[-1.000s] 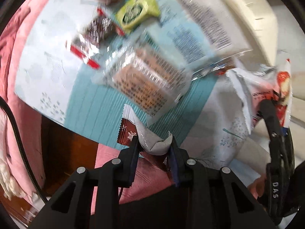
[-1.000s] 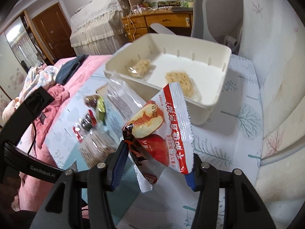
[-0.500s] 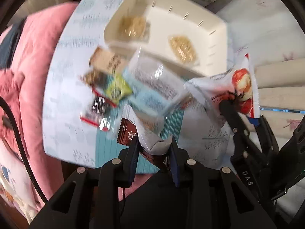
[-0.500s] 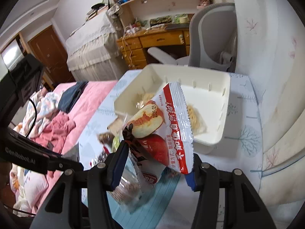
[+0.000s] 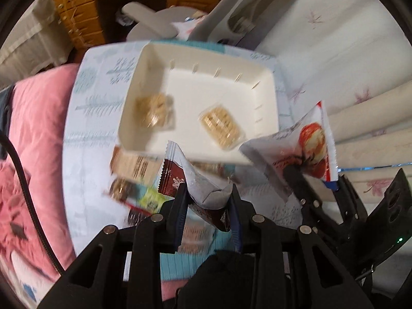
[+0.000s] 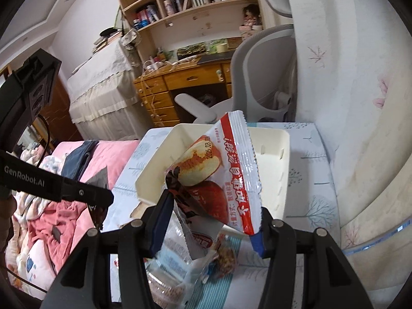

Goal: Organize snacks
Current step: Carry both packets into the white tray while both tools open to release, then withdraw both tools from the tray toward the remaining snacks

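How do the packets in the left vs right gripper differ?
The brown packet in the left gripper is dark brown with a snowflake mark; the red-and-white packet in the right gripper shows a bread picture. The brown packet looks smaller and crumpled, the red-and-white packet larger and flatter. Both are clamped above the white bin.

Your open bin [image 5: 267,82] sits on the table [image 5: 85,154] toward its far edge, with two wrapped snacks lying apart inside: one [image 5: 154,112] by the left wall, one [image 5: 221,126] near the middle. A heap of loose packets [image 5: 134,177] lies on the table just before the bin's near wall, and the desk chair [image 6: 260,77] stands behind the table's far edge.
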